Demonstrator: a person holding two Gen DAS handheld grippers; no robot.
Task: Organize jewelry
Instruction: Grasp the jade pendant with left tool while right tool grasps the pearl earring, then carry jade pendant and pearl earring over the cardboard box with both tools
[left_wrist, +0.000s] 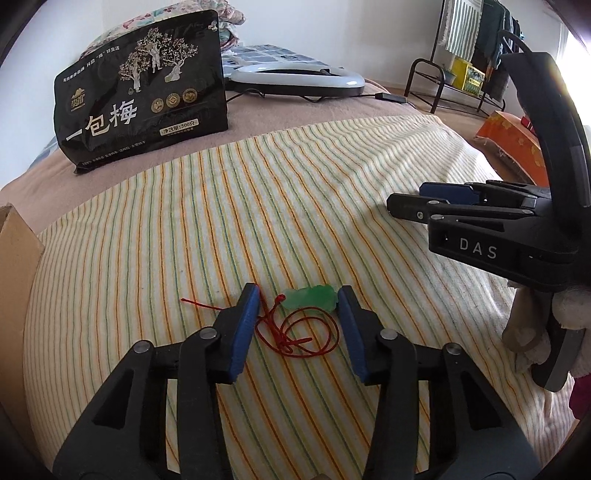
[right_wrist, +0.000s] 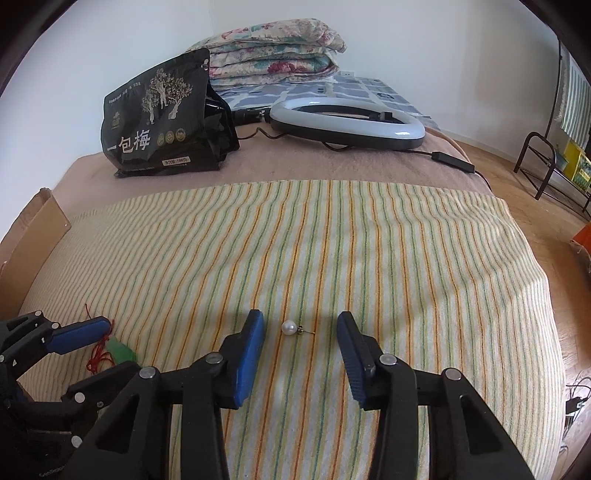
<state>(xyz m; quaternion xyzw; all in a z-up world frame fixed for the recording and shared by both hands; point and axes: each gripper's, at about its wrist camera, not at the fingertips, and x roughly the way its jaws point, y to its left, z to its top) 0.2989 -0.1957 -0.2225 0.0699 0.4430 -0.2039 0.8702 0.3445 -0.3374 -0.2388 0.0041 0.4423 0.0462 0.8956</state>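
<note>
A green jade pendant (left_wrist: 309, 297) on a tangled red cord (left_wrist: 295, 330) lies on the striped cloth (left_wrist: 258, 206). My left gripper (left_wrist: 297, 299) is open around it, the pendant between the blue fingertips near the right one. A pearl stud earring (right_wrist: 290, 328) lies on the same cloth (right_wrist: 295, 236). My right gripper (right_wrist: 300, 321) is open around the earring, touching nothing. In the left wrist view the right gripper (left_wrist: 417, 205) shows at the right. In the right wrist view the left gripper (right_wrist: 99, 343), the pendant (right_wrist: 122, 349) and the cord (right_wrist: 98, 356) show at lower left.
A black snack bag (left_wrist: 142, 88) stands at the back left of the bed. A ring light (right_wrist: 347, 122) with its cable lies behind. Folded quilts (right_wrist: 273, 48) sit at the head. A cardboard box (left_wrist: 16, 254) is at the left edge. A metal rack (left_wrist: 458, 74) stands at right.
</note>
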